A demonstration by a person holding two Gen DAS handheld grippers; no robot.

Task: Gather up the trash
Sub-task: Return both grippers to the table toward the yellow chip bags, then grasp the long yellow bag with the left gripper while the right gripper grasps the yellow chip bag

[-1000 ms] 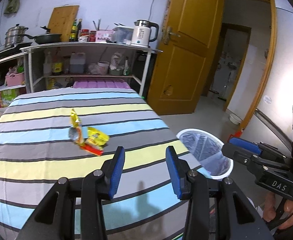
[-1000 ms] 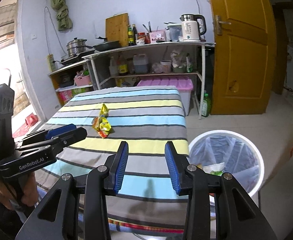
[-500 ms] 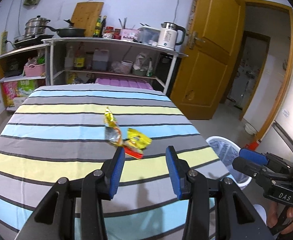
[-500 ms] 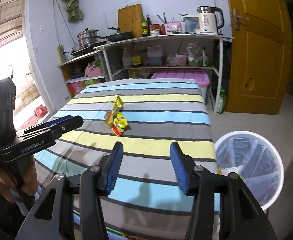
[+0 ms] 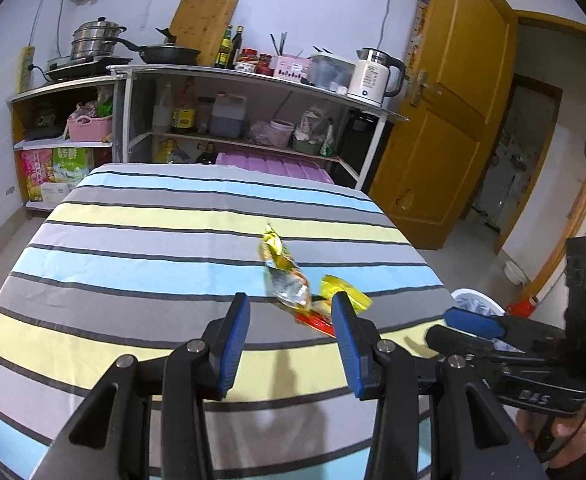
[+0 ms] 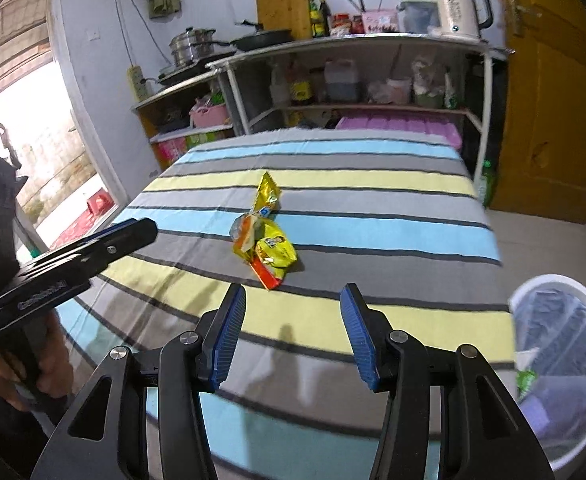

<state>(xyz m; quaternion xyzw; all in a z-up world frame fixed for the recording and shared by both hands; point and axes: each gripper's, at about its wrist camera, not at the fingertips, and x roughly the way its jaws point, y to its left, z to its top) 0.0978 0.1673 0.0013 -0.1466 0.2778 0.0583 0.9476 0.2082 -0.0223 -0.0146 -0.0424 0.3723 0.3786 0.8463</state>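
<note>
A small heap of snack wrappers lies mid-table on the striped cloth: a gold wrapper (image 5: 275,248), a silvery one (image 5: 289,289), a yellow packet (image 5: 345,293) and a red strip (image 5: 317,323). The right wrist view shows the same heap, yellow packet (image 6: 276,252) in front. My left gripper (image 5: 291,344) hangs open and empty just short of the heap. My right gripper (image 6: 293,330) is also open and empty, a little nearer than the heap. A white bin (image 6: 565,344) with a dark liner stands on the floor by the table's right edge.
The striped table (image 5: 133,240) fills both views. Behind it stand shelves (image 5: 253,92) with pots, bottles and a kettle (image 5: 375,76). A brown door (image 5: 445,120) is at the right. A hand (image 6: 25,364) holds the left gripper at the right wrist view's left edge.
Both grippers have moved in over the table toward the wrappers, which now look larger and closer. The right gripper's jaws have spread wider. The bin has slid toward the right edge.
</note>
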